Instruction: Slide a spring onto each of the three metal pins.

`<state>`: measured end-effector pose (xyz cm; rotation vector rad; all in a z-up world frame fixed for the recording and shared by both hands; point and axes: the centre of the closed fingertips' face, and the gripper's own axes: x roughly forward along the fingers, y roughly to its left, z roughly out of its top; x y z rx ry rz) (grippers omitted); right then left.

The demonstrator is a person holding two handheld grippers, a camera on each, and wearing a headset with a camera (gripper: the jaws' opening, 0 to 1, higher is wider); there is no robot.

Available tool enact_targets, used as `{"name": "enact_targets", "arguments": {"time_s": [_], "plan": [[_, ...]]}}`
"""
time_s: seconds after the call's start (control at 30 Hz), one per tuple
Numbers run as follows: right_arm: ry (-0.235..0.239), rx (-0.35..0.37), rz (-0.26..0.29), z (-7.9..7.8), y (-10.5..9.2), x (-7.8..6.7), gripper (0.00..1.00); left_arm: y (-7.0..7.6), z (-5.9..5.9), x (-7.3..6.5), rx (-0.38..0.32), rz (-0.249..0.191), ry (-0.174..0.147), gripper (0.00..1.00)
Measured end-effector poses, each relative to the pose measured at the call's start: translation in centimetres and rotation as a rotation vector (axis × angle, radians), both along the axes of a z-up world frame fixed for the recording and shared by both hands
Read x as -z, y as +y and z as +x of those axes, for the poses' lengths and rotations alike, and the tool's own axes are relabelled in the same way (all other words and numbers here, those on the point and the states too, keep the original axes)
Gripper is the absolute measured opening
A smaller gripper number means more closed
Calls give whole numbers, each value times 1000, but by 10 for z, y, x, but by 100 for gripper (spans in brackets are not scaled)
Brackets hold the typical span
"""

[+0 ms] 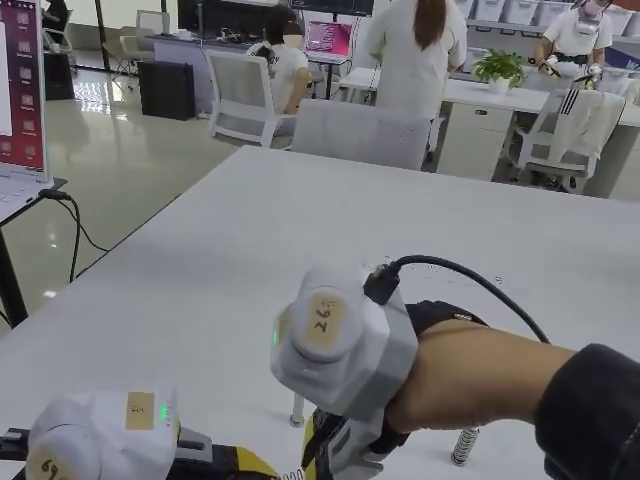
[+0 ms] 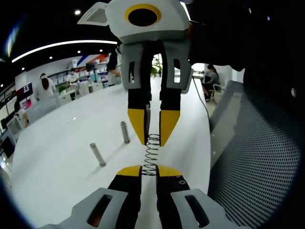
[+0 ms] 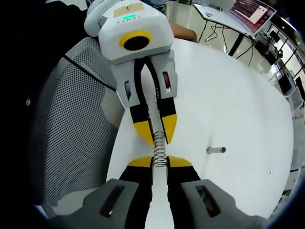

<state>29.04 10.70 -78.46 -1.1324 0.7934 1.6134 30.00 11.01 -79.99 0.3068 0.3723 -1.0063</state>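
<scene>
Item, nearest: my left gripper [image 2: 150,171], jaws closed on one end of a spring [image 2: 151,155]; my right gripper [image 2: 152,132], nose to nose with it, jaws pinched on the other end of the same spring; the spring thus spans the short gap between the two sets of yellow tips, held off the table [image 2: 62,181] as far as I can tell.

Condition of spring: thin bright wire; open, evenly spaced coils; straight, no kink visible; I judge it light and lively, apt to buckle or flick away if gripped off-centre.

Step in hand, by my judgement: a hand-over or re-grip between my two grippers, ahead of threading.

Next move calls for: one pair of jaws to let go; the other to hold the spring near one end with its bore free; that bore brought square over a pin top, then lowered along the shank.

Beyond the grippers: a bare pin [image 2: 97,154], upright on the table, nothing on it; just past it a dressed pin [image 2: 125,132], upright, coil around its shank.

Farthest: a mesh chair [image 2: 257,157] to one side; people at distant desks.
</scene>
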Motion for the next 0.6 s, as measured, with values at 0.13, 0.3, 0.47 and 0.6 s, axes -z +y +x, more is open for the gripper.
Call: {"name": "enact_targets", "arguments": {"time_s": [0.13, 0.3, 0.47, 0.6], "plan": [[-9, -7, 12, -1, 4, -4, 8, 0, 0, 0, 1, 3, -1, 3], [-15, -18, 39, -4, 11, -10, 7, -1, -1, 0, 1, 2, -4, 3], [-17, -24, 57, -5, 16, -14, 7, -1, -1, -1, -3, -2, -11, 3], [-15, -26, 77, -6, 20, -18, 7, -1, -1, -3, -6, -9, -11, 3]]}}
